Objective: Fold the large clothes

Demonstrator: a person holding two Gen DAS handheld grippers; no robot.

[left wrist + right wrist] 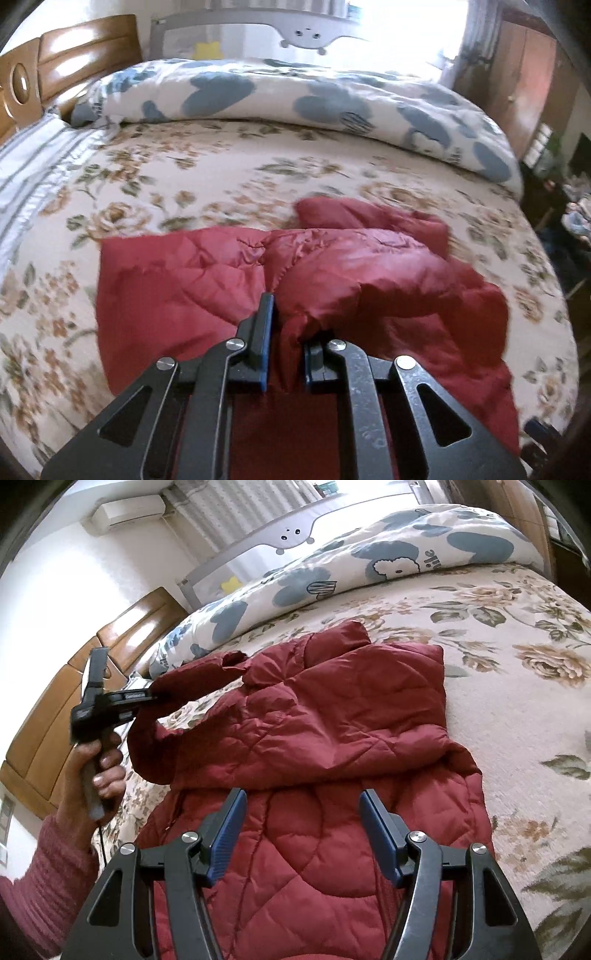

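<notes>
A dark red quilted jacket [332, 716] lies on the floral bedspread [517, 701]; it also shows in the left wrist view [207, 280]. My left gripper [286, 332] is shut on a sleeve of the jacket and holds it lifted off the bed; in the right wrist view the left gripper [155, 698] shows at the left, held in a hand, with the sleeve [192, 679] pinched in it. My right gripper [301, 812] is open and empty, hovering over the lower body of the jacket.
A rolled white duvet with blue patches [295, 99] lies along the far side of the bed. A wooden headboard [74, 55] is at the left. A grey bed rail [280, 542] and a wooden wardrobe [528, 74] stand beyond.
</notes>
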